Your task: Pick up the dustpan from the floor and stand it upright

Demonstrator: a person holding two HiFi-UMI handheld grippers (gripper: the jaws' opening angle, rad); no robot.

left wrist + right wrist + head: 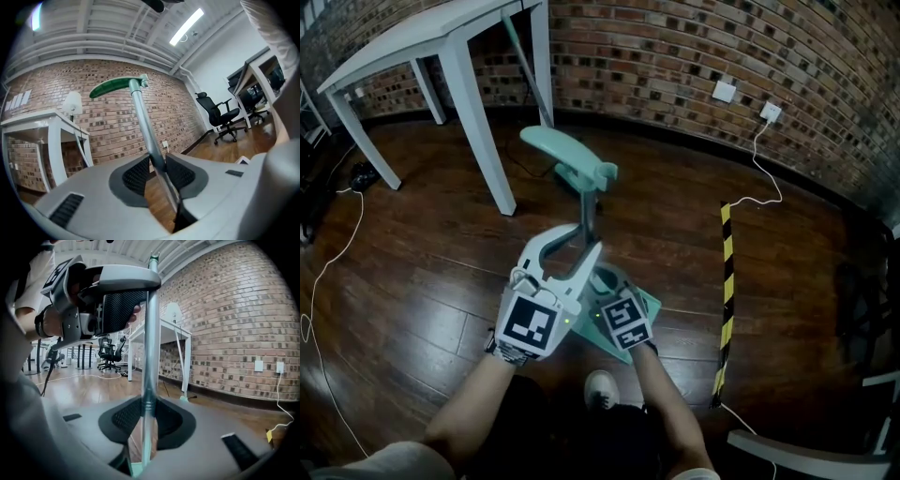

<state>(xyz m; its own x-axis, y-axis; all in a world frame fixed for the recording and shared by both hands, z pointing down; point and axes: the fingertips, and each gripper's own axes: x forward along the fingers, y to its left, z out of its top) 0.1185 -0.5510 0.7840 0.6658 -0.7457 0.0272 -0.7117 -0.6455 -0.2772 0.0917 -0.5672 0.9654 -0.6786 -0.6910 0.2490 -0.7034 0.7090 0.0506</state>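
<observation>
Your left gripper [157, 174] and right gripper [146, 420] both clamp the dustpan [645, 305] by its pole [149, 333] to stand it upright.

Head view dim, black vignette at the corners — wood floor [412, 281] glossy. Gripper views fisheye-bent; strip light [187, 26] glares at one o'clock.

The dark wooden floor [422, 272] carries a white table [422, 42] standing on its legs near the brick wall, and a yellow-and-black striped strip [727, 300] lies flat on the boards to the right. A thin white cable [328, 272] trails across the left side, and another [759, 178] runs from the wall to the strip. A shoe [600, 387] stands just beside the dustpan [649, 305], whose contact with the boards cannot be told.
</observation>
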